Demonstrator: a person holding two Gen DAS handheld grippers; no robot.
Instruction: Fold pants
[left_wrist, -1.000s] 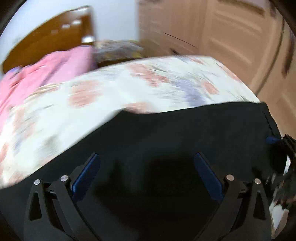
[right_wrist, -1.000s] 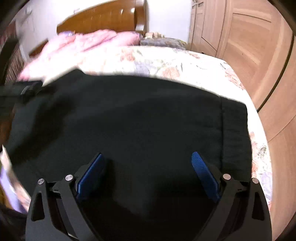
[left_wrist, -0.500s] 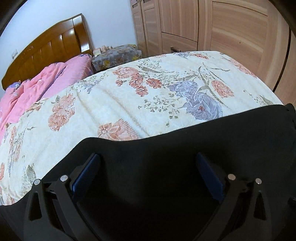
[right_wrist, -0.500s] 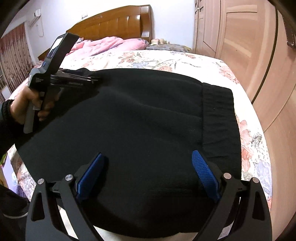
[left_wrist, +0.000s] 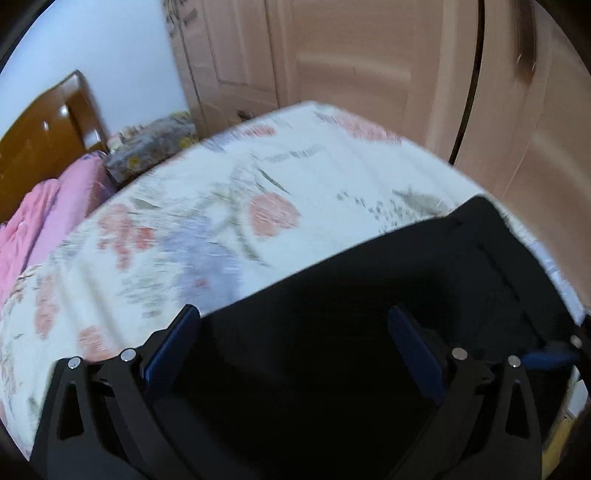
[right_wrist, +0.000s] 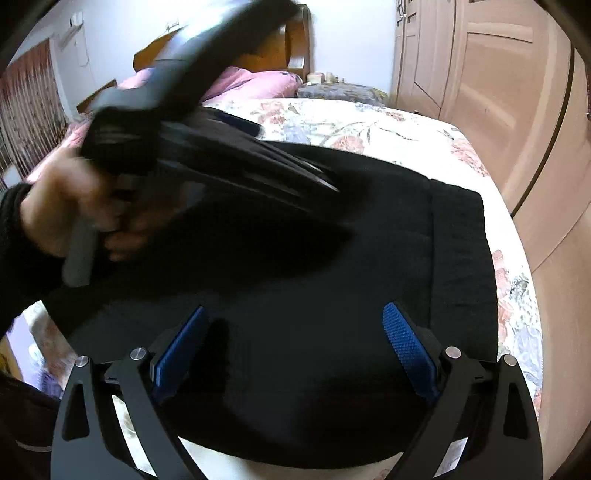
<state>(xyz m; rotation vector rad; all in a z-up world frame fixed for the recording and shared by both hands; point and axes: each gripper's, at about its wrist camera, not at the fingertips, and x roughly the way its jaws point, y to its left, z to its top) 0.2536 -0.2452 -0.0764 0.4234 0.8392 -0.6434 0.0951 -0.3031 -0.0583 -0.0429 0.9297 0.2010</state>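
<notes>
Bed with floral cream bedspread (right_wrist: 369, 122): carries your work. Black knit pants (right_wrist: 295, 295): folded into a flat block near the foot edge, waistband rightward. Left claw (left_wrist: 291, 350): jaws wide, empty, above the cloth. Right claw (right_wrist: 295, 347): likewise spread, holding nothing. Step: between folds, probably; next, pinch an edge.

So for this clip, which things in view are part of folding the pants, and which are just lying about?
Part of the job:
- black pants, spread on the floral bedspread
- left gripper, open
- right gripper, open
- hand holding the left gripper

Just lying about:
- pink quilt
- wooden headboard
- covered bedside stand
- wardrobe doors
</notes>
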